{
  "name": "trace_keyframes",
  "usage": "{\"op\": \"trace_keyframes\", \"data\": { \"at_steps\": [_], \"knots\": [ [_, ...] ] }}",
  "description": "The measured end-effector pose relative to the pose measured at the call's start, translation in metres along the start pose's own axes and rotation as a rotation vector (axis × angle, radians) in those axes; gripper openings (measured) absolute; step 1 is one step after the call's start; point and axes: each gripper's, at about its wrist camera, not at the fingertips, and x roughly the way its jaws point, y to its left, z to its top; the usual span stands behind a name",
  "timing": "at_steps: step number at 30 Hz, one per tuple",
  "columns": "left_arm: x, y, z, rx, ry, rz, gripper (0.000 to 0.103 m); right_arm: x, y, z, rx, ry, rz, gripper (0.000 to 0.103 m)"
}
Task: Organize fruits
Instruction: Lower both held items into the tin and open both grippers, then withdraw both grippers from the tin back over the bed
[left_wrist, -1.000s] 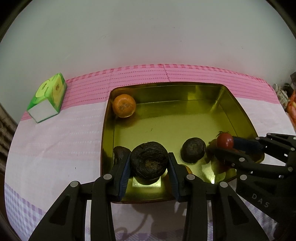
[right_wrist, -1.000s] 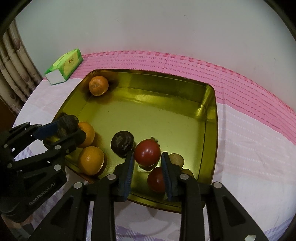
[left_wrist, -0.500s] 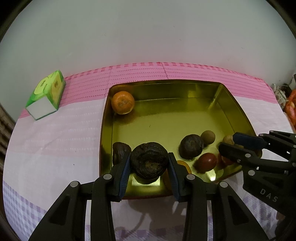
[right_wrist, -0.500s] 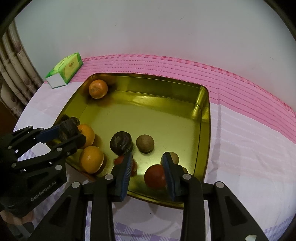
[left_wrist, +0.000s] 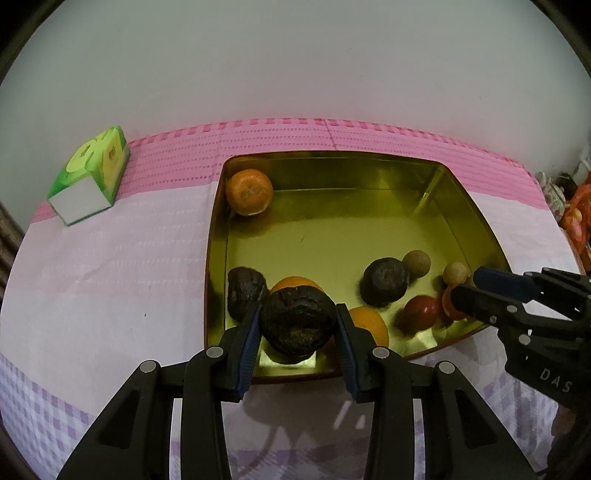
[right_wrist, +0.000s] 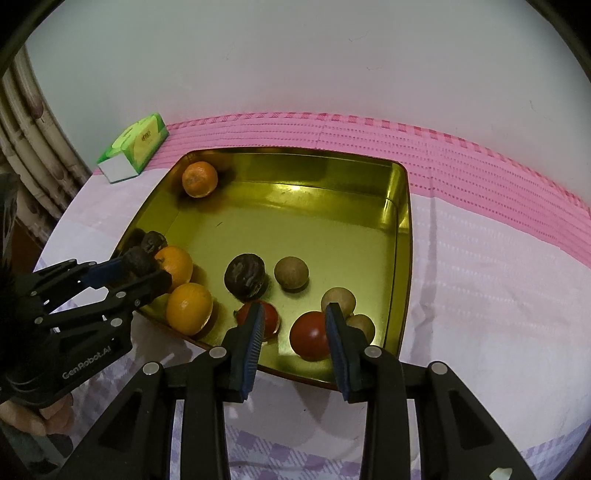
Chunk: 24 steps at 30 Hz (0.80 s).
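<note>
We note, well out to the left of the left gripper's fingers, a green tissue box (left_wrist: 88, 181) on the pink cloth (left_wrist: 110, 266); ahead and left of those fingers, an orange (left_wrist: 249, 192) sits in the far-left corner of the gold tray (left_wrist: 436, 206); just beside the left finger lies a dark wrinkled fruit (left_wrist: 244, 291); the left gripper (left_wrist: 297, 332) pinches a second dark wrinkled fruit, the held dark fruit (left_wrist: 297, 323), between its blue pads over the tray's near edge; two oranges show partly behind and right of it; further right rest a third dark fruit (left_wrist: 385, 282), a brown round fruit (left_wrist: 416, 263) touching it, and a red fruit (left_wrist: 421, 312) near the right gripper's tips. In the right wrist view, the right gripper (right_wrist: 295, 328) has its fingers spread with nothing clamped between them; a small red fruit (right_wrist: 271, 317) lies half hidden behind its left finger; a larger red tomato (right_wrist: 310, 335) sits between the fingers, against the right pad; two tan round fruits (right_wrist: 338, 300) lie just past the right fingertip, near the tray's right wall; whether the pad actually touches the tomato we cannot tell.
</note>
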Motion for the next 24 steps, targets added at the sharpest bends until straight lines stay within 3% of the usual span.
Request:
{"op": "trace_keyframes", "data": {
  "at_steps": [24],
  "knots": [
    [0.009, -0.028, 0.025, 0.055, -0.013, 0.001, 0.040, 0.003, -0.006, -0.004, 0.018, 0.011, -0.005, 0.032]
  ]
}}
